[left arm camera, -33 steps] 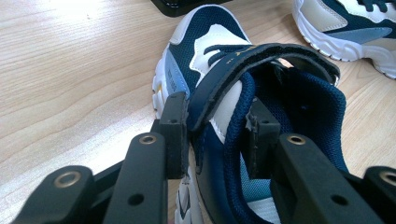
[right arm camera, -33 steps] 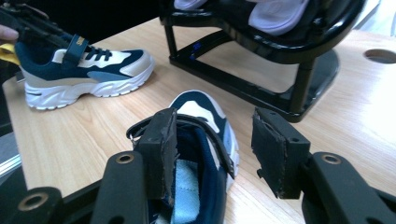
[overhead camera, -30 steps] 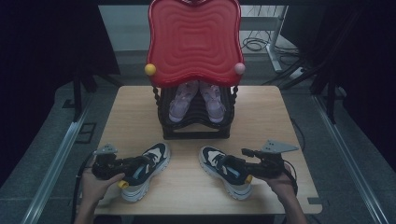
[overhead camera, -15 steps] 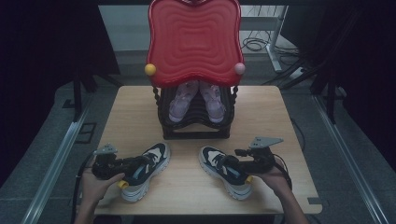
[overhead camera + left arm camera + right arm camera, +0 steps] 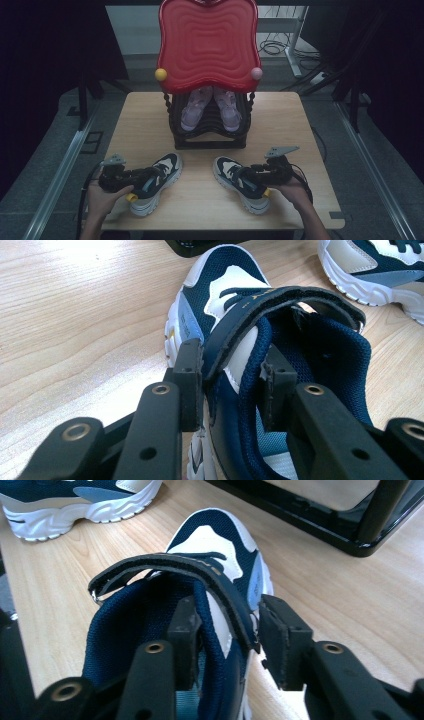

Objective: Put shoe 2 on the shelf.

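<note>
L gripper (image 5: pixel 150 176) was held low over the near-left part of the wooden table (image 5: pixel 140 125), jaws pointing right and clamped on the side wall of the left sneaker (image 5: pixel 152 182): in the left gripper view one jaw sat outside the collar, the other inside, w/ the strap (image 5: pixel 280 305) arching over both. R gripper (image 5: pixel 245 176) mirrored it from the near-right, jaws pointing left and straddling the side wall of the right sneaker (image 5: pixel 242 182); inner jaw was against the lining, but a slim gap showed between the outer jaw and the shoe, so not fully pinched. Both hands, L (image 5: pixel 102 197) and R (image 5: pixel 295 190), gripped the handles, forearms cut off at the bottom edge. Count: 2 grippers, 2 navy/white sneakers near the front, toes angled toward the black rack (image 5: pixel 210 125) at the table's far middle. Rack held 2 pale purple shoes (image 5: pixel 210 107), partly hidden under a red wavy panel (image 5: pixel 207 45) w/ 1 yellow knob (image 5: pixel 160 74) and 1 pink knob (image 5: pixel 256 73).
</note>
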